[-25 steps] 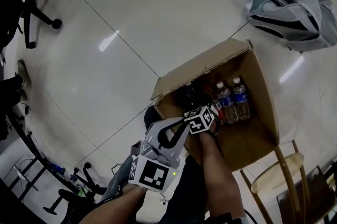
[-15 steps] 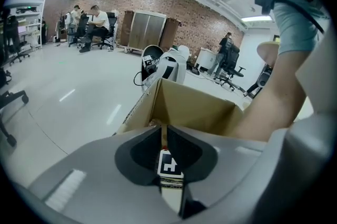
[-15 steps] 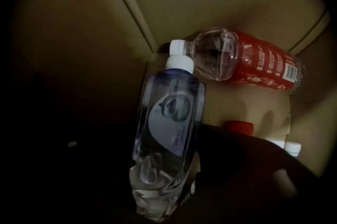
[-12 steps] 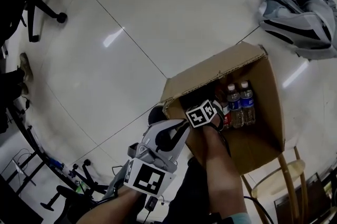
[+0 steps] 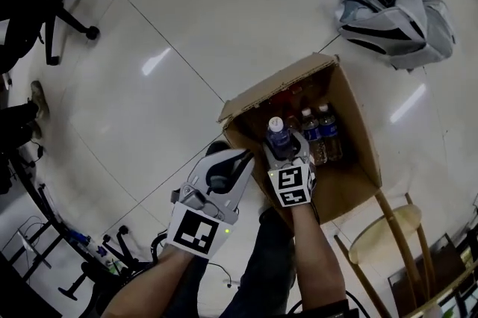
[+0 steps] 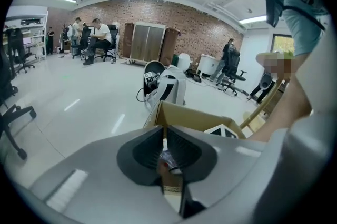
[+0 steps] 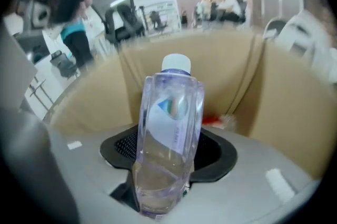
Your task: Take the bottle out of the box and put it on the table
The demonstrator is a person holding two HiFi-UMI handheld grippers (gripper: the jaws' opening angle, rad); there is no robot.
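1. Over the box (image 5: 258, 94), head view: my right hand-held gripper (image 5: 287, 151) holds the bottle (image 5: 277, 133) upright, cap up, above the other bottles (image 5: 323, 133) inside. No worktop shows.
2. Left gripper view: my left hand-held gripper (image 6: 164, 136) is closed, empty, just beside the box.
3. Right gripper view: the jaws are closing on the bottle's lower body, its long axis standing across them.
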